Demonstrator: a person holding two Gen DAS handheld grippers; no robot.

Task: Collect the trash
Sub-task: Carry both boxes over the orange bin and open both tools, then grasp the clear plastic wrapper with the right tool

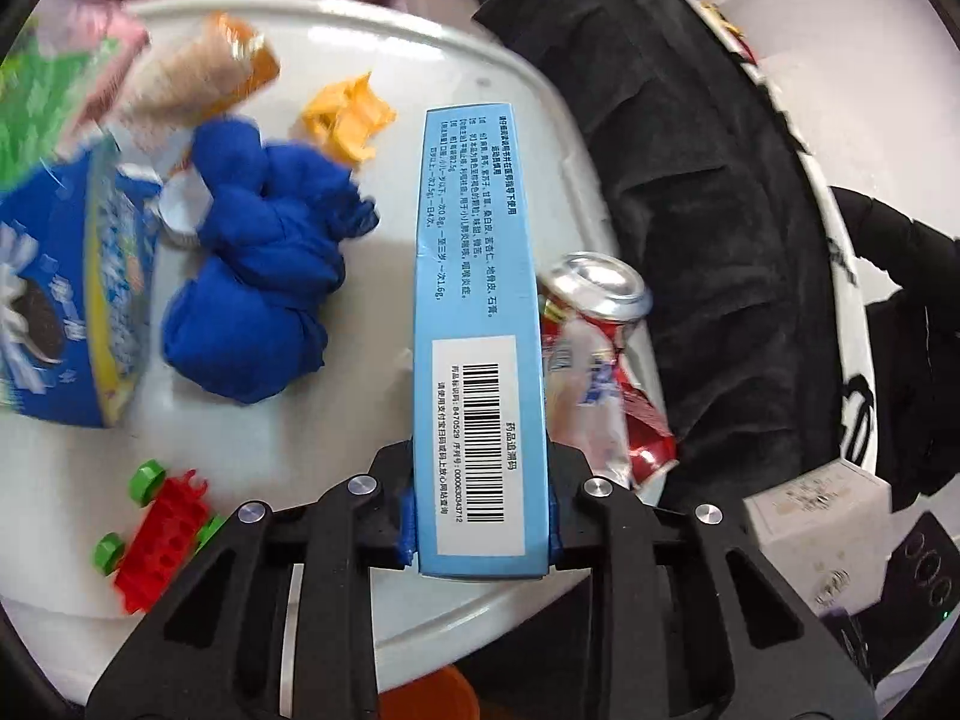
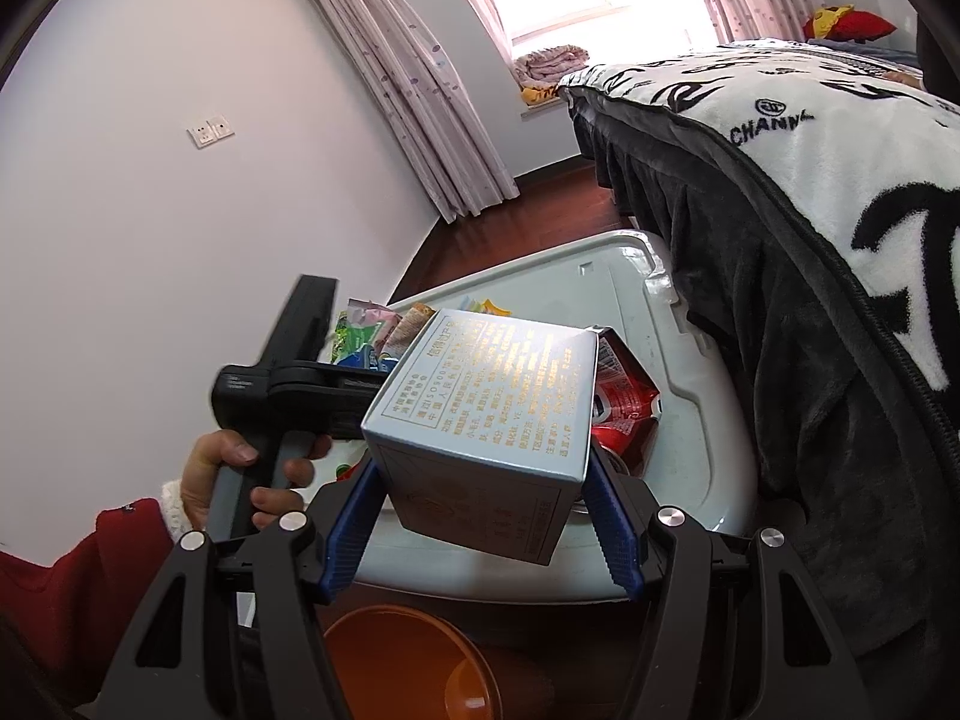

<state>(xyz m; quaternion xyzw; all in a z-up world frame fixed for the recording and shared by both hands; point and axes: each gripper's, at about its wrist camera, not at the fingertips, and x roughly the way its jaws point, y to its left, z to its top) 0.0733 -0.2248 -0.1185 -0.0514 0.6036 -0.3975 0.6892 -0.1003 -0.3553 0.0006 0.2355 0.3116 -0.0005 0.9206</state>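
My left gripper [image 1: 483,525] is shut on a long light-blue medicine box [image 1: 477,276] with a barcode label; the box stands on edge over the white table [image 1: 270,432]. A crushed red and silver can [image 1: 606,360] lies just right of that box. My right gripper [image 2: 483,510] is shut on a pale blue-grey carton [image 2: 486,414] with gold print, held above an orange bin [image 2: 414,666]. The same crushed can [image 2: 624,414] shows behind the carton. In the right wrist view a hand [image 2: 240,480] holds the left gripper's handle.
On the table lie a blue cloth bundle [image 1: 264,276], a crumpled yellow wrapper [image 1: 348,117], a blue cookie pack [image 1: 66,312], snack packets [image 1: 198,84] and a red and green toy block car [image 1: 159,531]. A bed with a black and white blanket [image 2: 810,228] borders the table's right side.
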